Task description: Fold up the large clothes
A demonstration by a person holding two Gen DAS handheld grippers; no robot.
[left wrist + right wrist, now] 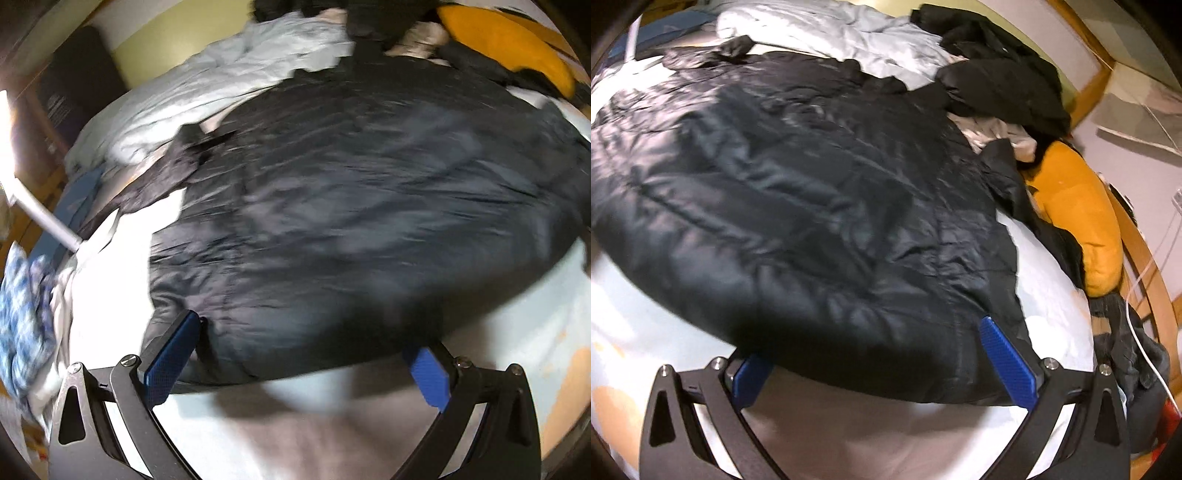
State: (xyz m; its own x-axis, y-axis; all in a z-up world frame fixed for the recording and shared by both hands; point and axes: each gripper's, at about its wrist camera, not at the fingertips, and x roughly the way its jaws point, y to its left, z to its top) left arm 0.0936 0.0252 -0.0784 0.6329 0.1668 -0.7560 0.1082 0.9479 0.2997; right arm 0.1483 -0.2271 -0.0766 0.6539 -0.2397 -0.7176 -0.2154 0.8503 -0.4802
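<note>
A large black puffer jacket point(351, 206) lies spread across the white bed; it also fills the right wrist view point(798, 199). My left gripper point(303, 354) is open, its blue pads straddling the jacket's near hem, which sits between the fingers. My right gripper point(875, 354) is open too, with the jacket's near edge lying between its blue fingers point(1008, 360). Neither pair of jaws is closed on the fabric. Both views are motion-blurred.
A crumpled light grey quilt point(229, 81) lies behind the jacket. An orange pillow point(1075, 218) and a pile of dark clothes point(1001, 70) sit at the right. A blue patterned cloth point(22, 317) and a white bar point(40, 214) are at the left. A wooden bed frame point(1145, 266) borders the right.
</note>
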